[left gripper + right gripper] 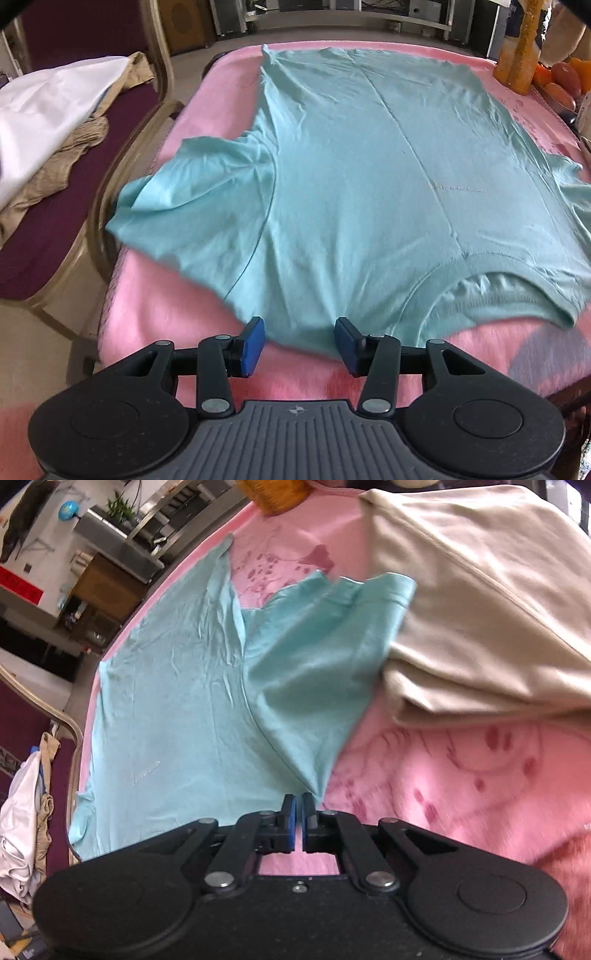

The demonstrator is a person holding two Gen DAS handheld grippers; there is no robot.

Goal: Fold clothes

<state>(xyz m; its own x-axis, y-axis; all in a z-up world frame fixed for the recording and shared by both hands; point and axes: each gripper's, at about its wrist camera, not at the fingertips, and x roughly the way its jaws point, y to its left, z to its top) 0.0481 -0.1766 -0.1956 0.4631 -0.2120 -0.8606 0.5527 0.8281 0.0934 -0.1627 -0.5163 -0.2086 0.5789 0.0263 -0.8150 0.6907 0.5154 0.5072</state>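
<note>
A teal T-shirt [351,177] lies spread flat on a pink blanket [155,317], its neck hole nearest me. In the left wrist view my left gripper [300,343] stands open at the near shoulder edge. The cloth's hem lies between the blue pads [255,341], which do not press on it. In the right wrist view the T-shirt [177,709] narrows to a peak at the other shoulder. My right gripper [299,812] is shut there, with the fabric's tip pinched at its fingertips. The sleeve [332,635] lies rumpled beyond it.
A folded beige garment [480,620] lies on the blanket against the teal sleeve. A maroon chair [55,229] at the table's left holds white and tan clothes [48,122]. Yellow bottles [517,55] and orange fruit [565,77] stand at the far right corner.
</note>
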